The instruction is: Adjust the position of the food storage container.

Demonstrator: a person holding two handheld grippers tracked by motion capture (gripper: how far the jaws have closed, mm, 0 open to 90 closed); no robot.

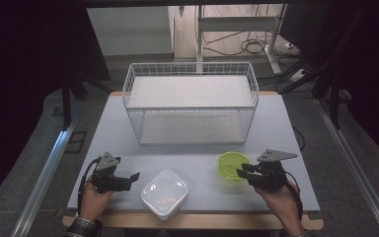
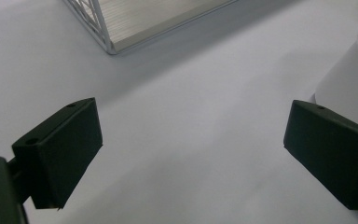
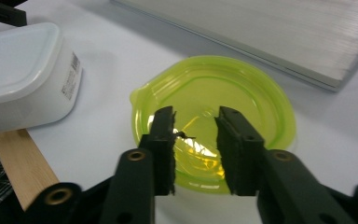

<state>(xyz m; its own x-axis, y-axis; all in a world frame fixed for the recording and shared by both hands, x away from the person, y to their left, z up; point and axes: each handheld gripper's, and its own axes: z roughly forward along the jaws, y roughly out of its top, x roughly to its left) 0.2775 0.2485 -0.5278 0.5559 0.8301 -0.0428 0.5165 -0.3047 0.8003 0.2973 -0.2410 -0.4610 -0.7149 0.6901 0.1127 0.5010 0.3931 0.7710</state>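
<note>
Looking at the yellow-green bowl (image 1: 234,165): round, translucent plastic, shallow, with a small pour lip on the rim, sitting on the table (image 1: 197,163) near its front right, in front of the white wire basket (image 1: 191,101).

Our right tongs (image 1: 244,171) sit at the bowl's near edge. In the right gripper view the right tongs (image 3: 196,140) are narrowed to a small gap over the bowl (image 3: 242,93); we can't tell whether the pads actually press on the rim, the near wall looks to run between them.

Our left tongs (image 1: 134,177) are spread wide, hovering over bare table just left of the white lidded container (image 1: 164,193). The left gripper view confirms it: the left tongs (image 2: 191,154) have nothing but table between them, with the container's wall (image 2: 349,79) at the far right edge.

View differences:
- High view gives the layout: basket at back centre, container front centre, bowl to its right.
- Right gripper view adds the bowl's lip, the glare inside it, and a barcode label (image 3: 70,77) on the container's side.
- Left gripper view shows a corner of the basket (image 2: 102,28) up close.
</note>
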